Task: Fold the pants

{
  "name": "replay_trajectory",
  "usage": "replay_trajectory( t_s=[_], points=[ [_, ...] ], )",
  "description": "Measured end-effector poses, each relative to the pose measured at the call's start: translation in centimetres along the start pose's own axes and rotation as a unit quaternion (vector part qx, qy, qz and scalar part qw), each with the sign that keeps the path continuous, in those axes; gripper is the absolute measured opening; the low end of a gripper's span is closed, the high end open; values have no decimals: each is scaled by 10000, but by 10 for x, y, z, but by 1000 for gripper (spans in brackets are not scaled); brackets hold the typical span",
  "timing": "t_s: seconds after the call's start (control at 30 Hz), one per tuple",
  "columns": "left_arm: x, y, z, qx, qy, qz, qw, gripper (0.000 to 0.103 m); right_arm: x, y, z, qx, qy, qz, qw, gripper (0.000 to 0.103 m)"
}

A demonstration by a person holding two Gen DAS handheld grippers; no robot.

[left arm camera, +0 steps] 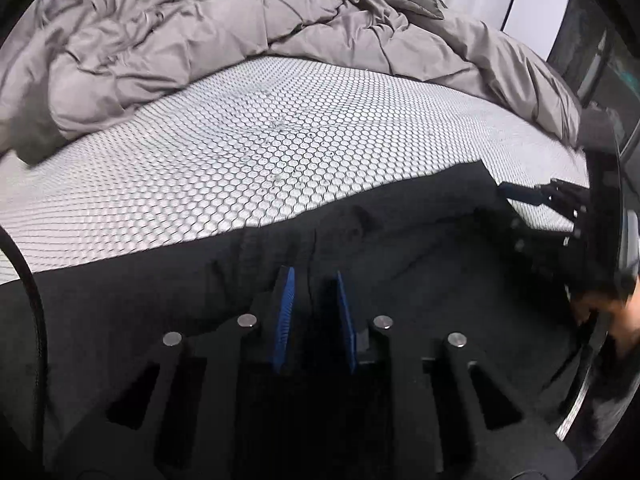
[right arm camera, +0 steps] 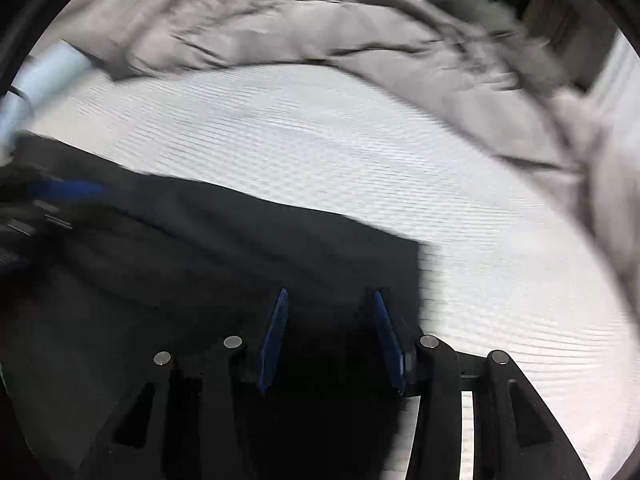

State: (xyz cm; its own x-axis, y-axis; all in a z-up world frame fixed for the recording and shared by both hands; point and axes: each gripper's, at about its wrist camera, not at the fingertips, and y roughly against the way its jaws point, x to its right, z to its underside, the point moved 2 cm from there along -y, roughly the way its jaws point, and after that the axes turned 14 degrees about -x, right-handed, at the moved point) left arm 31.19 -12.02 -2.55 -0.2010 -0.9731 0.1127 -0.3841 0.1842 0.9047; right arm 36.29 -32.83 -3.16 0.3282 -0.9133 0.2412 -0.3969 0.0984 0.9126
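Note:
Black pants (left arm camera: 420,248) lie spread on the white honeycomb-patterned mattress (left arm camera: 240,140), filling the near part of both views. My left gripper (left arm camera: 314,274) points down onto them, and its blue pads stand close together with a raised ridge of the black fabric pinched between them. My right gripper (right arm camera: 330,292) is open near the right-hand edge of the pants (right arm camera: 200,240), pads wide apart over the cloth. The right gripper (left arm camera: 536,194) also shows at the right edge of the left wrist view. The left gripper (right arm camera: 60,190) appears as a blurred blue pad at the far left of the right wrist view.
A crumpled grey duvet (left arm camera: 160,40) is piled along the far side of the mattress (right arm camera: 320,140) and curls round its right end (right arm camera: 520,80). A black cable (left arm camera: 28,280) arcs at the left edge. A hand (left arm camera: 624,320) holds the right gripper.

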Motion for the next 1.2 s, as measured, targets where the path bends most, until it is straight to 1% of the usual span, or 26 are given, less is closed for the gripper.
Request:
replay_trajectory(
  t_s=[0.07,0.1,0.13,0.2,0.23,0.27,0.3,0.33,0.37,0.4,0.43,0.5,0.57,0.6,0.63,0.67,0.73,0.77,0.8,0.83,0.87,0.97,1.07,1.1,1.13,1.2],
  points=[
    [5,15,9,140,-28,-278,9995,21,15,7,7,121,-282,-574,9979,48],
    [8,29,15,364,-57,-349,9987,21,20,18,12,244,-359,-767,9961,48],
    [12,38,20,508,-76,-377,9980,21,22,32,18,451,-351,-995,9934,48],
    [23,54,29,757,-145,-185,9969,22,17,54,26,664,-195,-1360,9883,49],
    [31,55,32,732,-219,1,9971,30,10,61,29,682,-98,-1530,9858,49],
    [40,50,33,600,-348,224,9973,38,0,65,31,650,30,-1762,9822,49],
    [48,41,34,399,-516,446,9969,42,-8,64,31,580,121,-1895,9801,49],
    [55,28,36,115,-694,617,9956,42,-20,56,30,384,297,-2024,9781,49],
    [58,16,38,-127,-769,610,9951,42,-30,47,30,200,448,-2067,9772,49],
    [56,6,41,-304,-773,472,9954,41,-40,34,32,-66,607,-1953,9788,48],
    [52,2,46,-331,-813,351,9955,40,-44,23,35,-251,704,-1698,9826,48],
    [46,11,54,-227,-893,183,9956,40,-37,22,40,-198,682,-1433,9871,48],
    [42,21,62,-175,-872,163,9959,40,-21,26,46,-149,522,-919,9943,48],
    [42,26,66,-118,-831,132,9964,40,-13,29,50,-67,437,-825,9956,48],
    [44,34,69,-33,-803,122,9967,40,-7,31,53,-40,331,-946,9950,48],
    [48,41,73,74,-874,218,9959,41,-5,36,56,-35,250,-1249,9919,48],
    [66,52,80,215,-1248,543,9905,43,-15,48,61,67,430,-1825,9822,48],
    [76,49,83,154,-1451,590,9875,47,-26,55,63,137,646,-2028,9770,49],
    [85,38,86,-21,-1649,503,9850,47,-39,56,66,116,889,-2085,9739,49],
    [89,27,87,-216,-1742,347,9839,47,-49,54,69,21,1043,-2018,9739,49],
    [91,15,91,-466,-1834,259,9816,46,-57,46,72,-102,1180,-1796,9766,49],
    [87,19,100,-464,-2009,315,9780,46,-46,41,80,-165,1155,-1628,9797,48],
    [77,30,110,-484,-1825,236,9817,46,-15,44,93,-151,916,-1172,9888,48],
    [74,36,113,-443,-1752,242,9832,46,-4,45,100,-130,804,-1273,9885,48],
    [71,45,114,-344,-1604,332,9859,46,7,46,106,-131,665,-1395,9879,48],
    [67,60,112,-85,-1411,801,9867,46,19,54,111,-82,403,-1438,9888,48]
  ],
)
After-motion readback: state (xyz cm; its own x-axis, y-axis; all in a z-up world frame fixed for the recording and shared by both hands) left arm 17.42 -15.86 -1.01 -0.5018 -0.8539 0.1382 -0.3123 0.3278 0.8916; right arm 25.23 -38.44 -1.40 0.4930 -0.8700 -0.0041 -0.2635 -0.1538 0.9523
